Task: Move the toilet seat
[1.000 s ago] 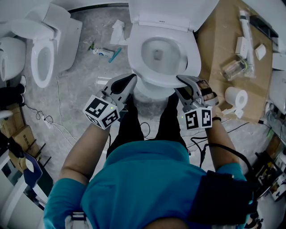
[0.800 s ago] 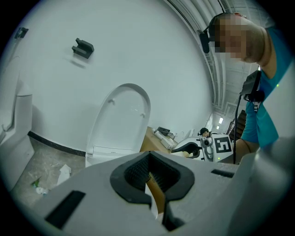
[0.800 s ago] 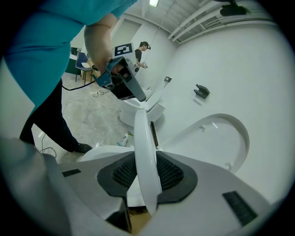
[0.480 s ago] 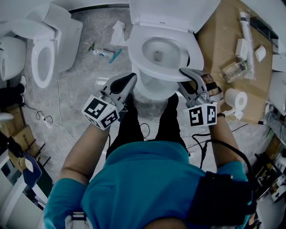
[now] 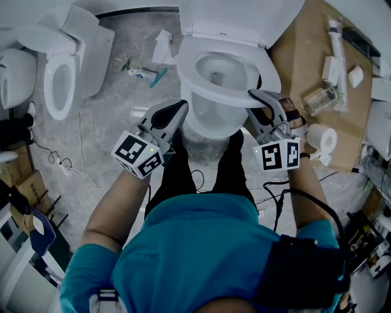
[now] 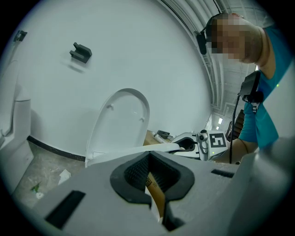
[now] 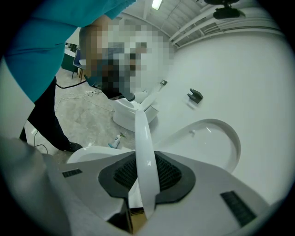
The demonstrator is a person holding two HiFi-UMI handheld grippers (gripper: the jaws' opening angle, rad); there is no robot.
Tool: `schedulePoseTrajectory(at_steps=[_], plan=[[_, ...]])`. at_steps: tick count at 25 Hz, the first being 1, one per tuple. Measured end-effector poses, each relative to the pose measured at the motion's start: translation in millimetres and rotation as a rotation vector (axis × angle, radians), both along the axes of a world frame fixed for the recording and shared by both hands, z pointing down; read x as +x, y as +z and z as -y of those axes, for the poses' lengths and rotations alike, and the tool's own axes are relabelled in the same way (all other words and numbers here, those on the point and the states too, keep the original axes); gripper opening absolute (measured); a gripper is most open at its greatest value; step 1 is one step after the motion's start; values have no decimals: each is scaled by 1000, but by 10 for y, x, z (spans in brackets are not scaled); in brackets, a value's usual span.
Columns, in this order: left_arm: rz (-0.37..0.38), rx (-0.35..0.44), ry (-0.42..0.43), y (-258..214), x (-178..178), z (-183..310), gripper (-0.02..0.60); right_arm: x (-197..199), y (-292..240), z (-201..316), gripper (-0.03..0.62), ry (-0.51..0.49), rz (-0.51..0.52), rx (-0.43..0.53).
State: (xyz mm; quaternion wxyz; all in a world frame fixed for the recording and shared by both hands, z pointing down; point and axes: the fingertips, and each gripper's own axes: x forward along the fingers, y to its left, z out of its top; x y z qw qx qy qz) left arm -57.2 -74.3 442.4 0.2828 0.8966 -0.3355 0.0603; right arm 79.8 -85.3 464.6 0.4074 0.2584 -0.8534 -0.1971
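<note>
The white toilet seat (image 5: 186,73) is tilted, its front lifted off the bowl (image 5: 208,122), with the lid (image 5: 238,18) standing up behind. My right gripper (image 5: 255,93) is shut on the seat's right front edge. In the right gripper view the seat's rim (image 7: 143,133) runs between the dark pads (image 7: 177,177), and the jaws have just been closing on it. My left gripper (image 5: 181,105) hovers by the bowl's left front, shut and holding nothing. The left gripper view shows the raised seat (image 6: 133,151), the lid (image 6: 122,120) and the right gripper (image 6: 184,144).
A second toilet (image 5: 58,79) stands at the left. Cardboard (image 5: 305,61) at the right carries a paper roll (image 5: 322,134), a glass jar (image 5: 317,95) and small parts. A tube (image 5: 142,73) and cables (image 5: 79,171) lie on the floor. The person's legs stand before the bowl.
My right gripper has moved up and away with the seat's edge, and the front of the seat has come off the bowl. The left gripper has stayed put.
</note>
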Motion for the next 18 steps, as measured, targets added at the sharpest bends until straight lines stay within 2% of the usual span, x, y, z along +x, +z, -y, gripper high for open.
schedulePoseTrajectory(at_steps=[18], plan=[[-5,16,-6,-82,-13,30,3,41,-167,274,77,13,20,29]])
